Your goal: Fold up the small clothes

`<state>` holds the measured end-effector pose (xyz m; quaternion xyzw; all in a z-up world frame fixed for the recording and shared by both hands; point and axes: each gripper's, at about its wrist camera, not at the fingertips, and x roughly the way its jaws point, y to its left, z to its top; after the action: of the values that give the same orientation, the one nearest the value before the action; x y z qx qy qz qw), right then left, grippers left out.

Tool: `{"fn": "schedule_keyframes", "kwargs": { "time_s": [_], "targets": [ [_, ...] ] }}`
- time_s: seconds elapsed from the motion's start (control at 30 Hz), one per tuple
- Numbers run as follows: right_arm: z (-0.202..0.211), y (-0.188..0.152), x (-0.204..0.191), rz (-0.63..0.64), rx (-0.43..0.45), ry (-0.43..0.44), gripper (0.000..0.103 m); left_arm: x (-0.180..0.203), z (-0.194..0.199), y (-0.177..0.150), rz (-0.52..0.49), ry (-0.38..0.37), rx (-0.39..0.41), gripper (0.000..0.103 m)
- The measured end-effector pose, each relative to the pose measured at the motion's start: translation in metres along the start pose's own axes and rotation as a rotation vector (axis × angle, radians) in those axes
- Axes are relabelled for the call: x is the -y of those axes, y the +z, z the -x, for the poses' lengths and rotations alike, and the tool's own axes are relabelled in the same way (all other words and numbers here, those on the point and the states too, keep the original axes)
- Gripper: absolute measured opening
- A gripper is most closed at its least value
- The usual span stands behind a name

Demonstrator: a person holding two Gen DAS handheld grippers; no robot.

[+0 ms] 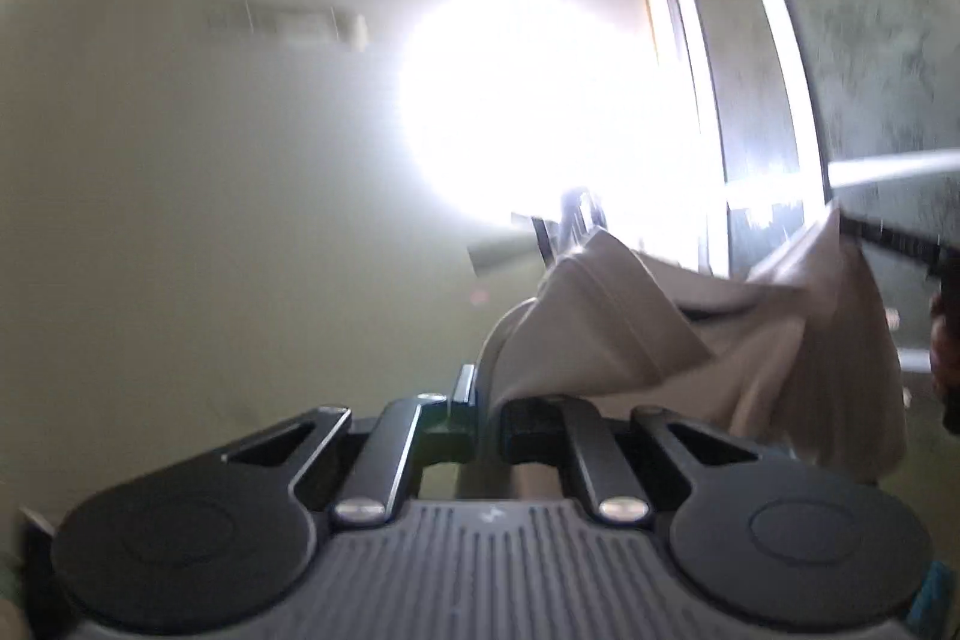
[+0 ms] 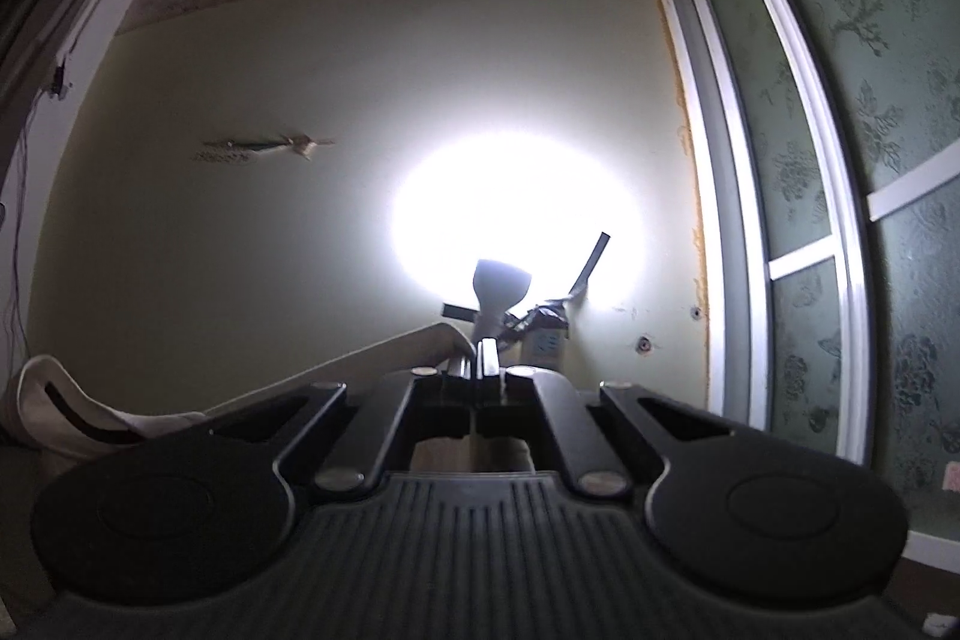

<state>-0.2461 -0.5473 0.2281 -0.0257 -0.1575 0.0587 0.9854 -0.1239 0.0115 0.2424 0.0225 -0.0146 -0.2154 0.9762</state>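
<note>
A small pale beige garment (image 1: 690,340) hangs stretched in the air between both grippers. My left gripper (image 1: 487,394) is shut on one edge of it, and the cloth rises out of the fingertips and runs to the right. The right gripper (image 1: 843,217) pinches the far corner at the upper right of the left wrist view. In the right wrist view, the right gripper (image 2: 480,352) is shut on the garment (image 2: 360,364), which trails left and down to a bunched end (image 2: 66,400). Both grippers point at the wall.
A lamp (image 2: 501,283) stands ahead against a cream wall (image 2: 360,70), throwing a strong white glare. A white-framed panel of green patterned glass (image 2: 870,40) fills the right side. Part of a person's hand (image 1: 945,340) shows at the right edge.
</note>
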Motion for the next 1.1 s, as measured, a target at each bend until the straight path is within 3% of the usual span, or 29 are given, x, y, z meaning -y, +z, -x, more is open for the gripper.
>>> {"fn": "schedule_keyframes", "kwargs": {
  "time_s": [0.13,0.27,0.43,0.53,0.67,0.8,0.93,0.97,1.0,1.1],
  "targets": [
    [0.012,0.035,-0.013,-0.025,0.078,0.071,0.004,0.006,0.059,0.053,-0.074,0.104,0.16,0.006],
    [0.024,0.078,-0.023,-0.034,0.15,0.12,0.004,0.021,0.094,0.096,-0.159,0.2,0.246,0.006],
    [0.013,0.12,-0.025,-0.054,0.167,0.154,0.004,0.028,0.068,0.131,-0.301,0.334,0.249,0.006],
    [-0.015,0.114,-0.028,-0.048,0.124,0.151,0.004,0.019,0.013,0.12,-0.32,0.353,0.161,0.007],
    [-0.077,0.065,-0.033,-0.08,-0.031,0.154,0.004,-0.006,-0.06,0.064,-0.32,0.359,-0.047,0.007],
    [-0.158,-0.018,-0.042,-0.103,-0.238,0.121,0.004,-0.032,-0.149,-0.021,-0.298,0.361,-0.297,0.007],
    [-0.238,-0.107,-0.058,-0.107,-0.395,0.055,0.004,-0.059,-0.238,-0.101,-0.224,0.392,-0.485,0.007],
    [-0.26,-0.134,-0.064,-0.099,-0.441,0.039,0.004,-0.064,-0.262,-0.119,-0.212,0.418,-0.529,0.011],
    [-0.274,-0.158,-0.069,-0.082,-0.499,0.032,0.007,-0.066,-0.284,-0.142,-0.209,0.444,-0.583,0.012],
    [-0.299,-0.231,-0.071,-0.036,-0.697,-0.022,0.028,-0.07,-0.321,-0.207,-0.209,0.442,-0.751,0.013]
  ]
}}
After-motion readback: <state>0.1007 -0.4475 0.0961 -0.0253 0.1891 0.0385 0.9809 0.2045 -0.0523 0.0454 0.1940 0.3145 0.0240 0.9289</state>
